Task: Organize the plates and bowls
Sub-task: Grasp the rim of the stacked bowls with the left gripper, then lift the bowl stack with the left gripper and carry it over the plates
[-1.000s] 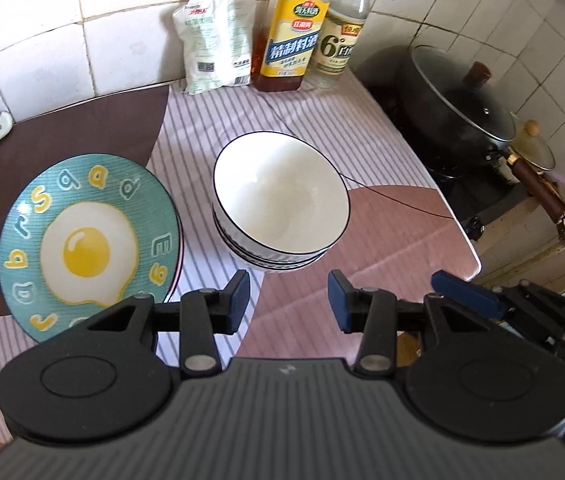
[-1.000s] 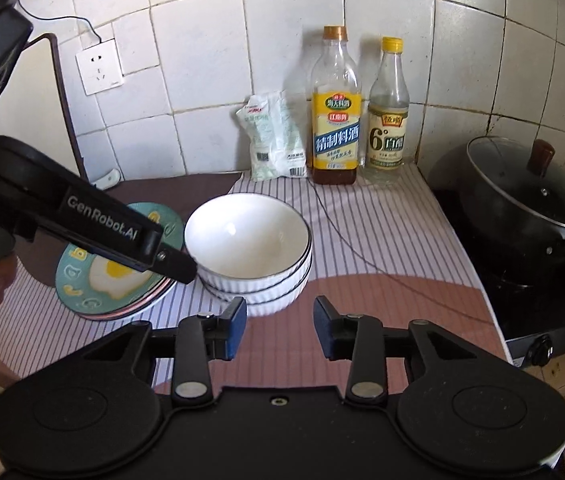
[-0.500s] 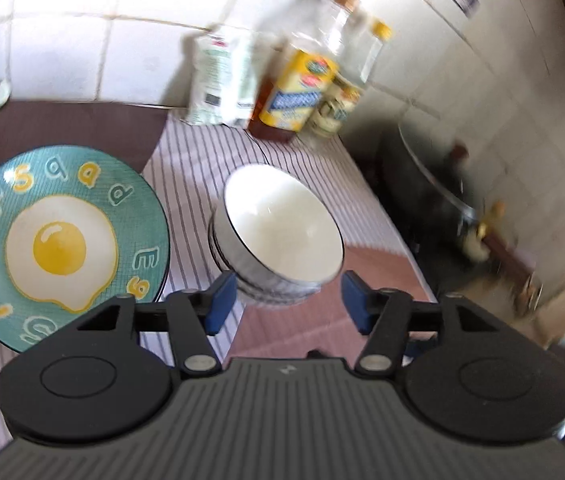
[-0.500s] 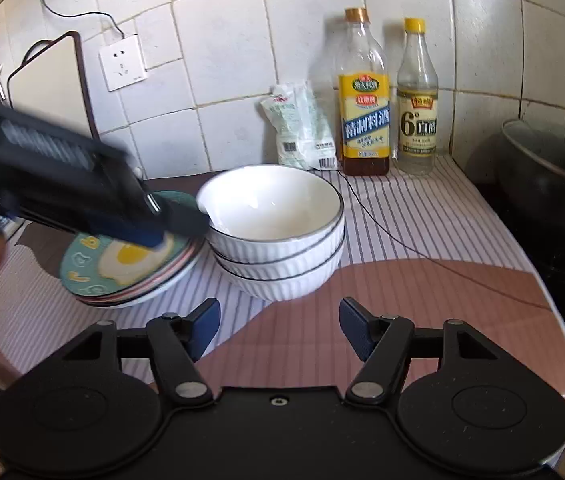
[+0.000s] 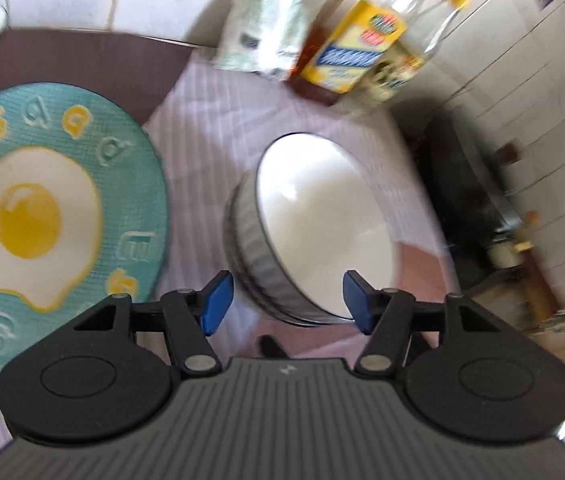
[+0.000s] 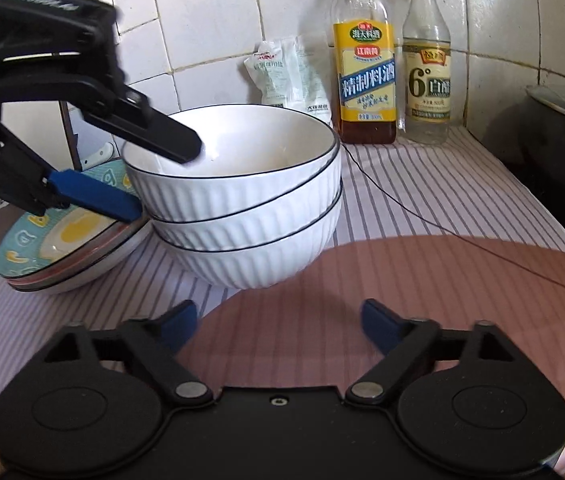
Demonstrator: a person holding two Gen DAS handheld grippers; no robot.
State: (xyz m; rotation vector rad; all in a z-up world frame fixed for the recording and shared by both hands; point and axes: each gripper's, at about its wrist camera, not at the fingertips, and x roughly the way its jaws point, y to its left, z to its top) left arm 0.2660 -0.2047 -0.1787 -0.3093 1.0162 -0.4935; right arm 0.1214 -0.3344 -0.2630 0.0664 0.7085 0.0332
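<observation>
While the right gripper (image 6: 278, 326) hangs with its fingers spread apart over the front edge of the bench (image 6: 422, 280), the left gripper (image 6: 166, 176) straddles the near-left rim of the top bowl (image 6: 242, 152), one finger inside, the blue-padded one outside, not clamped. That bowl sits on a stack of three near the bench's middle, touching the stacked egg plates (image 6: 62, 248) toward the left edge. Two bottles (image 6: 366, 76) and a packet (image 6: 286, 76) stand along the back edge.
</observation>
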